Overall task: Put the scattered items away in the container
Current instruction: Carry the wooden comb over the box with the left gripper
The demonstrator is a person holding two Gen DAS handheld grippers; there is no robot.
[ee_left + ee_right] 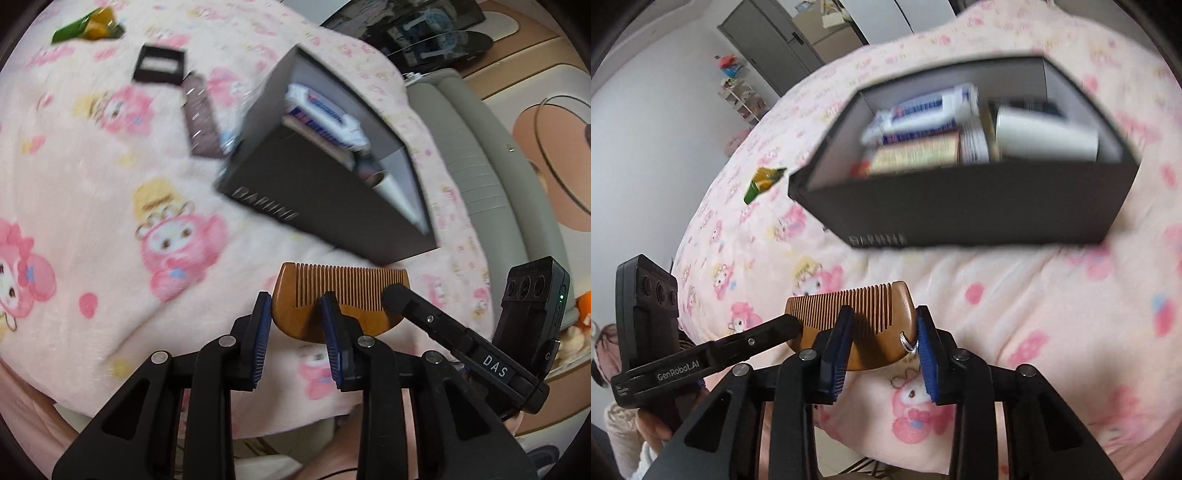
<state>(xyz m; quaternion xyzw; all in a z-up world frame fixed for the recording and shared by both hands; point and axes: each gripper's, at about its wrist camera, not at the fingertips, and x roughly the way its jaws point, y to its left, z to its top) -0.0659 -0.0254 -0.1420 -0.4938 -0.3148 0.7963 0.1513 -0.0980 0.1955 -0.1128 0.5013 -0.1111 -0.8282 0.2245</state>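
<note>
Two grippers, left and right, are both pinching the wooden comb, its length running crosswise between them, while the box is sitting just ahead.

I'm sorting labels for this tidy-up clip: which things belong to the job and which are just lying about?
Job: wooden comb held by both grippers, black box, green packet, dark square case, brown sachet.
Lying about: pink blanket, grey sofa, shelf rack.
</note>
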